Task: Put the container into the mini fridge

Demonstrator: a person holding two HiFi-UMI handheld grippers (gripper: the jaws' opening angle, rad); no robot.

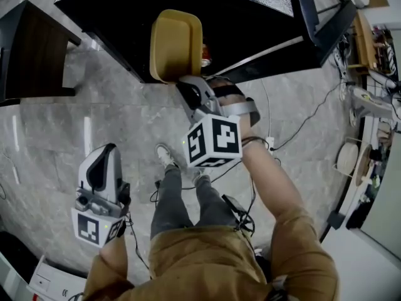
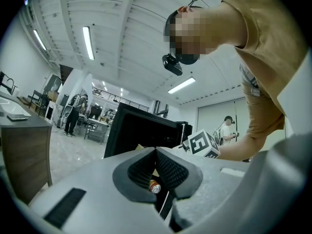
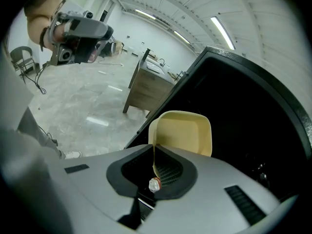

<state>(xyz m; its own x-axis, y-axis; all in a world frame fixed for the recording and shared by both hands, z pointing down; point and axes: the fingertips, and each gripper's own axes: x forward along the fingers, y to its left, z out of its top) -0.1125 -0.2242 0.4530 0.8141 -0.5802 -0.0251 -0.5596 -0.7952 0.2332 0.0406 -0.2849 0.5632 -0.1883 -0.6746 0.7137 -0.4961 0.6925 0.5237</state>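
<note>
Grippers are in both of the person's hands, over a grey marble floor (image 1: pixel 94 105). Furthest left is the left gripper (image 1: pixel 108 150), held low beside the person's left leg and well apart from everything else. Its own view shows the left gripper (image 2: pixel 156 152) with its dark pads pressed together and nothing between them. Far ahead of its tips and off to their left stands a wooden cabinet (image 1: pixel 31 55).

Over to the right, the right gripper (image 1: pixel 187 83) reaches forward and slopes downward, its marker cube (image 1: pixel 214 142) riding on its back end toward the person. Its jaws are clamped on the thin rim of the yellow container (image 1: pixel 177 42). That hold shows plainly in the right gripper view, where the right gripper (image 3: pixel 155 152) pinches one edge and the container (image 3: pixel 187 133) stands up on its side straight ahead of the tips.

Beyond the container is the black mini fridge (image 1: pixel 250 17), its door swung open to the gripper's right. The container sits at the fridge's open front against the dark inside (image 3: pixel 253 116). Whether it has crossed the front edge, I cannot tell.
</note>
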